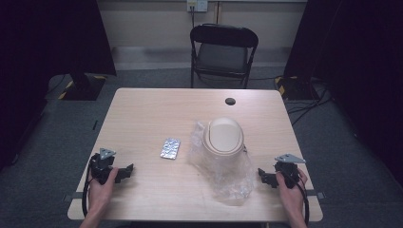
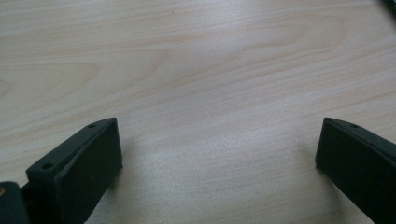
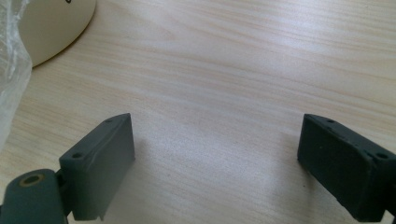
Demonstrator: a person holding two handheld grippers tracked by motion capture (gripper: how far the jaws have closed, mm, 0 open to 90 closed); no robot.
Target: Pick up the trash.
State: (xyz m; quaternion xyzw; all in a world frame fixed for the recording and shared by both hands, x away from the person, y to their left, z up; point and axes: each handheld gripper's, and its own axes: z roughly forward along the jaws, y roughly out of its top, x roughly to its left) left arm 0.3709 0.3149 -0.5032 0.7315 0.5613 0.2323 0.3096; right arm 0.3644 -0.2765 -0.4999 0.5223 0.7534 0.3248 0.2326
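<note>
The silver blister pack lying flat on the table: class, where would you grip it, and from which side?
Grip the blister pack across its narrower width, coming from above with jaws spread: it lies flat, so only its thin edges offer purchase. The open left gripper sits nearest.

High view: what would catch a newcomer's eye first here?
The round cream plastic bin with a domed lid stands right of centre on the pale wooden table, against a crumpled clear plastic bag. Left of it lies a silver foil blister pack. An open hand-held gripper rests at each near corner.
</note>
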